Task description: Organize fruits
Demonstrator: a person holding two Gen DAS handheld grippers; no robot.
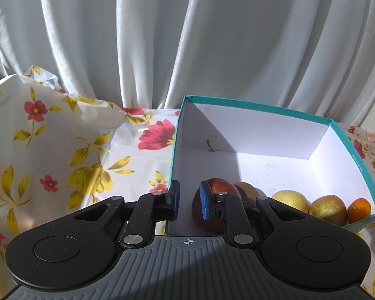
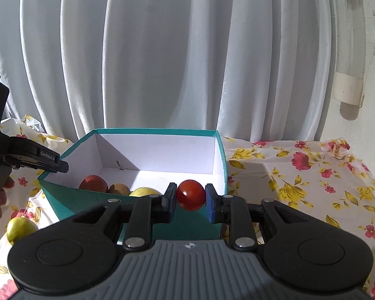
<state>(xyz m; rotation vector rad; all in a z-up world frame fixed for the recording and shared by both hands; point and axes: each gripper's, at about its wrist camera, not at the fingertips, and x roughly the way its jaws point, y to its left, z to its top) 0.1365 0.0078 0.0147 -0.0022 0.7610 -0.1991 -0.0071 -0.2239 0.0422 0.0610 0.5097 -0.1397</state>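
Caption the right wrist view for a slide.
Right gripper holds a small red fruit before the teal box of fruit on a floral cloth.

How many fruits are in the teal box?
5, along the near wall of the teal cardboard box: red apple, brown kiwi, yellow pear, golden-brown pear, orange. More may be hidden.

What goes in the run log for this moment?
left gripper: shut, empty | right gripper: shut on red fruit | teal box: holds fruits
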